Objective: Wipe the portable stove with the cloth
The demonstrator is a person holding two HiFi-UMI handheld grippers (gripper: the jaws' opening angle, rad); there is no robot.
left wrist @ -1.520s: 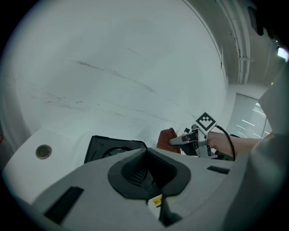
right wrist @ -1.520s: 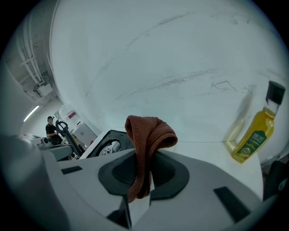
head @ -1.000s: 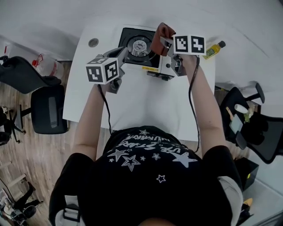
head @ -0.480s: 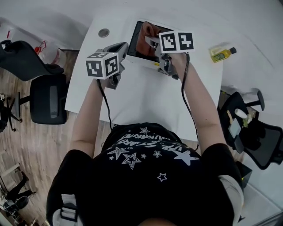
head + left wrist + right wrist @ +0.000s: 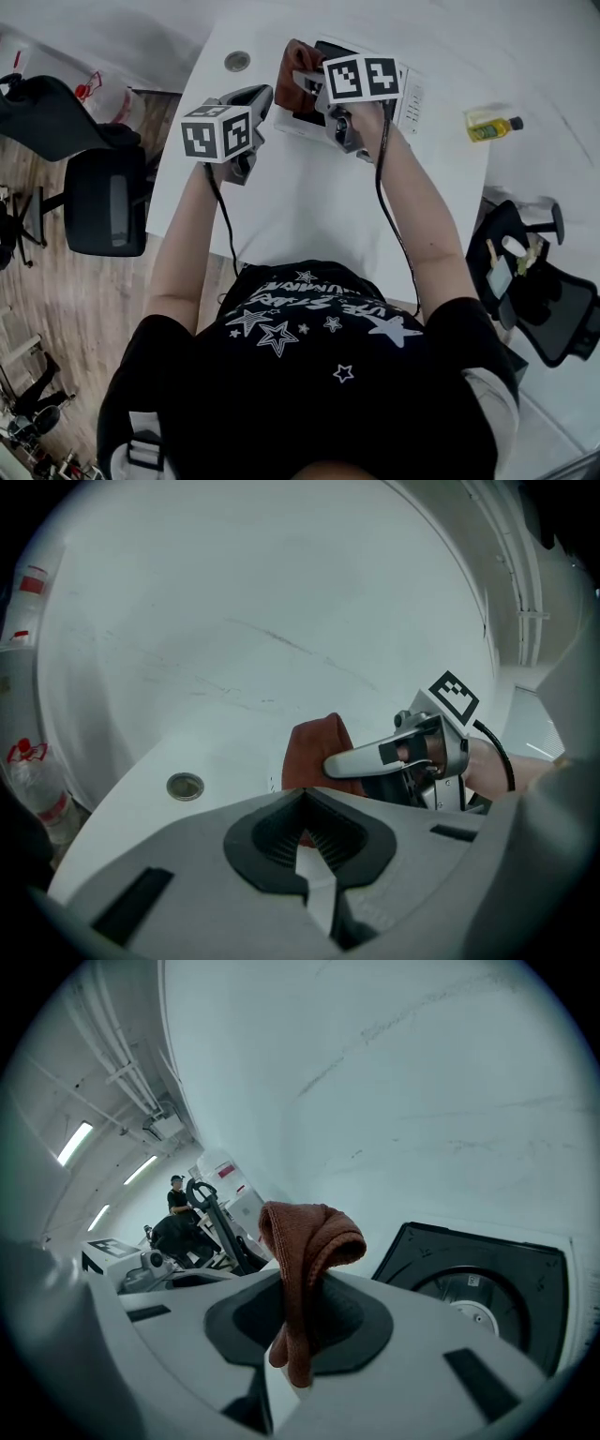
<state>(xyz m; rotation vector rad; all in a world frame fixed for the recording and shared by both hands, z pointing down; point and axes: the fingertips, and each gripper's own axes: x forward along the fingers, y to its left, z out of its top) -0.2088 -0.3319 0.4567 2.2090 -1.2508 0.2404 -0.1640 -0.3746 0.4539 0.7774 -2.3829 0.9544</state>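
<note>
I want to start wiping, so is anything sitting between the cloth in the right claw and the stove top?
Nothing visible does. The right claw is shut on the cloth, which hangs close beside the portable stove's black top with no object between them. The left claw, shut and empty, is off to the stove's left.
</note>
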